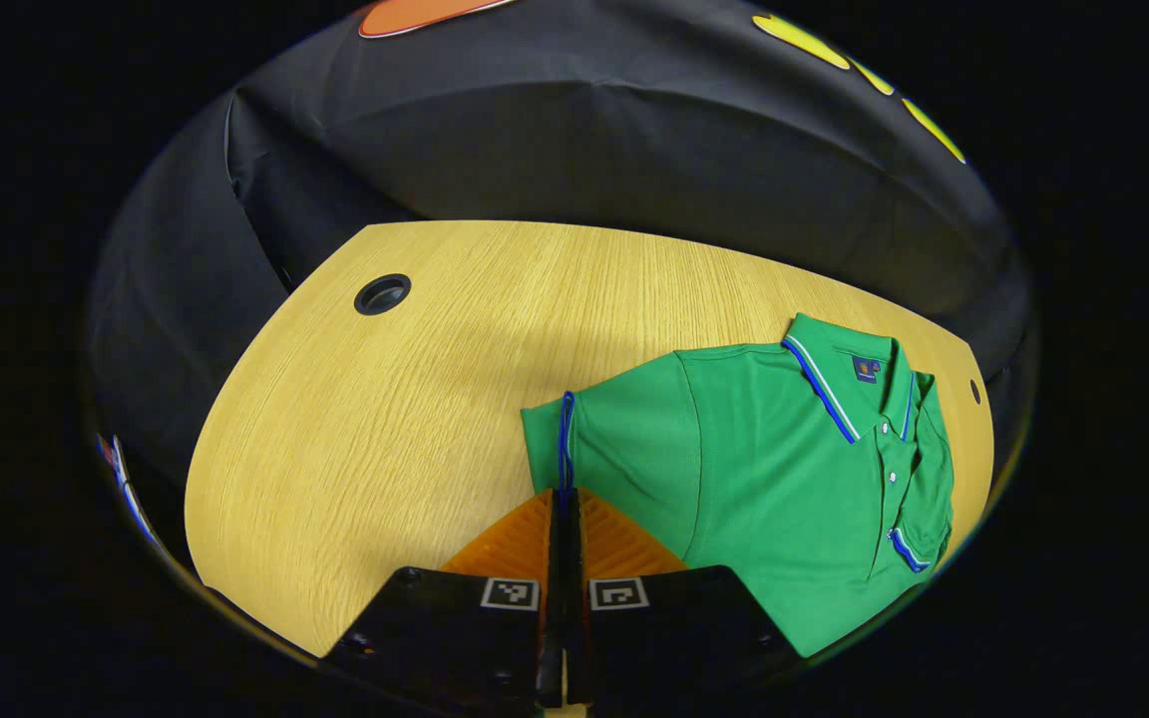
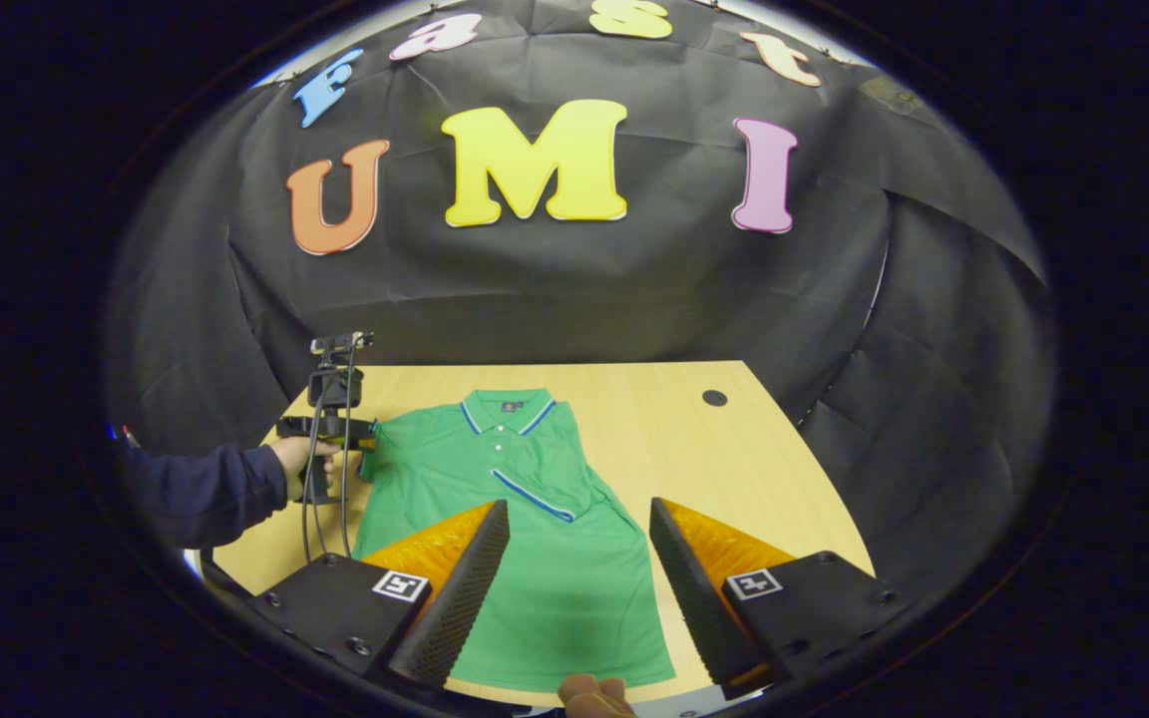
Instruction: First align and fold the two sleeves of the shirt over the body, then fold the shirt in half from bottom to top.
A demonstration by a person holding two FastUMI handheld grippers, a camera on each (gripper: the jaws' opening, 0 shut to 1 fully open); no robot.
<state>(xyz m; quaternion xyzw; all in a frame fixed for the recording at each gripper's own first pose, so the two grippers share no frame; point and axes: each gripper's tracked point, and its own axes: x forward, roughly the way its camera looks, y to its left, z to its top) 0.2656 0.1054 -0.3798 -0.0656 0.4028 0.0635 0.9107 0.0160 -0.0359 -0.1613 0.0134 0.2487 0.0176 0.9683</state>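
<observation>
Shirt (image 2: 535,538): a green polo lying flat on the wooden table (image 1: 385,399), clamped at one sleeve by the left gripper (image 1: 565,491). In the left gripper view that gripper's two fingers are pressed together with the blue-trimmed cuff of the sleeve (image 1: 584,439) pinched between them at the tips; the cuff stands up as a thin blue line just ahead of the fingers. From there the sleeve runs to the shirt's body, then to the collar, which has blue and white piping. A small dark label sits inside the neck, too small to read. Two white buttons show on the placket below it.

In the right gripper view the right gripper (image 2: 574,543) hovers above the lower half of the shirt with its fingers spread wide, touching nothing. The shirt's long axis runs away from this camera, collar at the far end toward the booth's wall and hem near the table's front edge. The other sleeve is already folded across the chest, its blue cuff lying as a slanted stripe. At the far left a hand (image 2: 297,461) in a dark sleeve holds the left gripper at the shirt's side. A round hole (image 2: 714,398) sits in the table beyond the shirt.
</observation>
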